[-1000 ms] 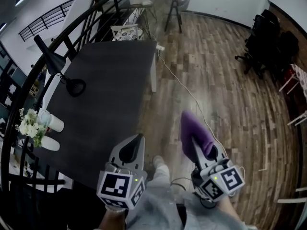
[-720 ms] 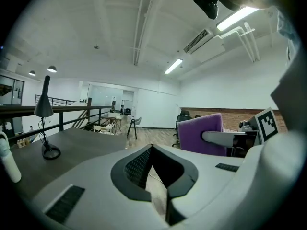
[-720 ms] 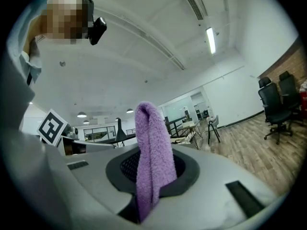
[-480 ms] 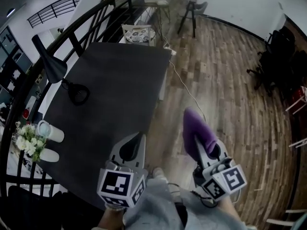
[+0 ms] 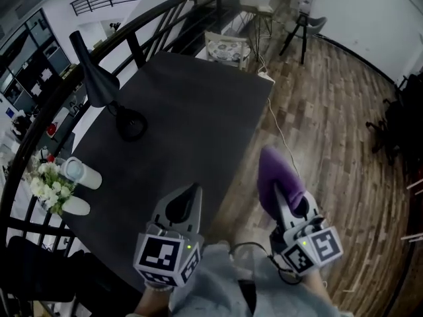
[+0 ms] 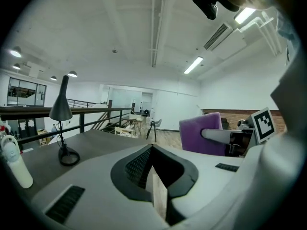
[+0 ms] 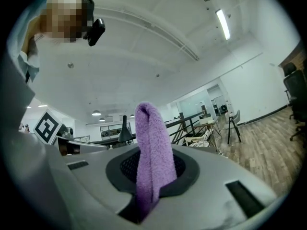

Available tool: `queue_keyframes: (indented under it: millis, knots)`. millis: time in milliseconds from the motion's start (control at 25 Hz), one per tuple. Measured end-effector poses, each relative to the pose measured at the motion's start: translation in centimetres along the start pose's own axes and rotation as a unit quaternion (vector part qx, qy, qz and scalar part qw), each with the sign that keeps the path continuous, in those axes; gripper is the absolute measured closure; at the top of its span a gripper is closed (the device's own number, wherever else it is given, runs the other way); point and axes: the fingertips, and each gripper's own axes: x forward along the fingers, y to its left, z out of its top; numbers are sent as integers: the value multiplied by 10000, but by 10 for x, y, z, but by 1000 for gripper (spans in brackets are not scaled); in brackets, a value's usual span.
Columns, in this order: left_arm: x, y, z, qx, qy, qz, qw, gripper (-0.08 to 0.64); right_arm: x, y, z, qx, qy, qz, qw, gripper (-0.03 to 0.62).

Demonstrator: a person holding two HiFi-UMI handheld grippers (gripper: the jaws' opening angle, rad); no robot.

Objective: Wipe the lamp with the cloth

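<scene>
Right gripper [image 5: 288, 201] clamped on purple cloth [image 5: 277, 174], over floor beside table [image 5: 198, 104]. Left gripper [image 5: 193, 191] jaws pressed together, empty, above table's near edge. Lamp [image 5: 99, 88] stands at table's far left, well apart from both.

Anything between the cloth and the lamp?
Head view: only bare tabletop and a strip of floor separate the cloth, in the right gripper, from the lamp.
</scene>
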Motion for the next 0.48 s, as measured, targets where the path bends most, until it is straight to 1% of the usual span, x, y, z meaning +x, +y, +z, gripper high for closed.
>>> queue_keyframes:
  millis: [80, 200, 320, 480]
  knots:
    - [-4, 11, 2, -69, -43, 135, 9999, 560, 9, 3, 0, -9, 40, 83, 10000, 541]
    - [-11, 30, 5, -160, -94, 443, 9988, 560, 23, 8, 0, -56, 122, 226, 9997, 541]
    - [-13, 53, 4, -219, -104, 872, 9959, 560, 41, 10, 0, -146, 188, 411, 9989, 541]
    - [-9, 74, 9, -326, -165, 1218, 9919, 560, 71, 10, 5, -324, 225, 715, 9967, 541]
